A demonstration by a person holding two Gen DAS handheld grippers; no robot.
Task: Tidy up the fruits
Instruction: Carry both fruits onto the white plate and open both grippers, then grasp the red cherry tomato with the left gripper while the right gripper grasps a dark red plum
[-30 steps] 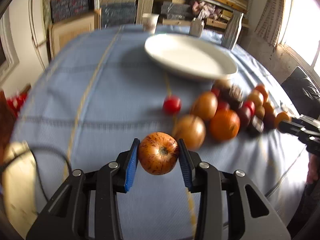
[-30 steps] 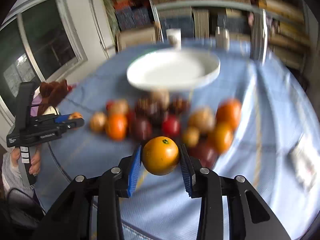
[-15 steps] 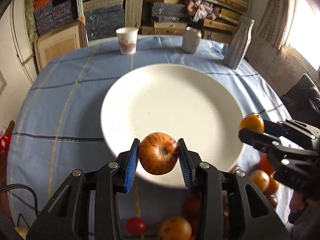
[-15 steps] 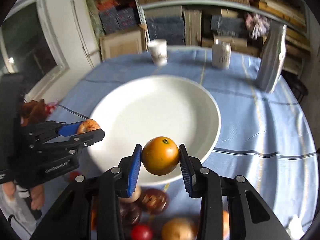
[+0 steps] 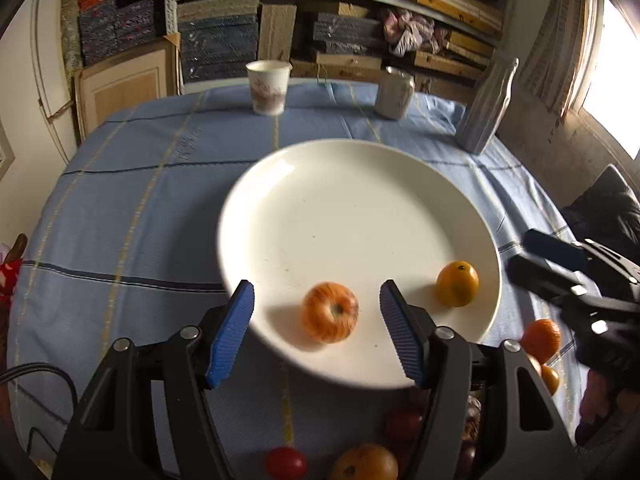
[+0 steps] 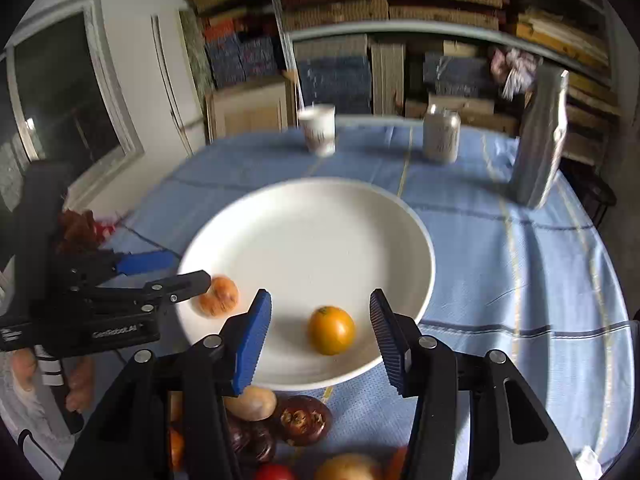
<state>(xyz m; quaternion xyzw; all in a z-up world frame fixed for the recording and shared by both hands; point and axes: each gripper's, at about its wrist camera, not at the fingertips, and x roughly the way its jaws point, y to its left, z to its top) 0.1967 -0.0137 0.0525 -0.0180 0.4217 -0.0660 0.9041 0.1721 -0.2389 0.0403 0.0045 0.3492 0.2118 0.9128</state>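
One big white plate [image 5: 360, 208] sits in the middle of the table with the blue cloth [image 5: 132, 208]. Two fruits are on the plate, both near its close edge. One is a stripy apple [image 5: 330, 317] on the left. The other is an orange-yellow fruit [image 6: 331, 330] on the right.

The left gripper [image 5: 318, 328] has just been opening its jaws. They are spread wide now, and the apple lies between them, but the pads do not touch it. The right gripper [image 6: 320, 336] has just been opening too. Its jaws are spread, with the orange-yellow fruit loose between them on the plate.

More fruits [image 6: 280, 424] lie in a bunch on the cloth, close to the near rim of the plate. The gripper arms hide some, so I cannot count them.

At the far side of the table stand three things: one paper cup [image 5: 269, 87], one grey jar [image 5: 394, 93] and one tall silver bottle [image 5: 486, 108]. Shelves full of stacked stuff are behind them. Nothing lies on the far part of the plate.
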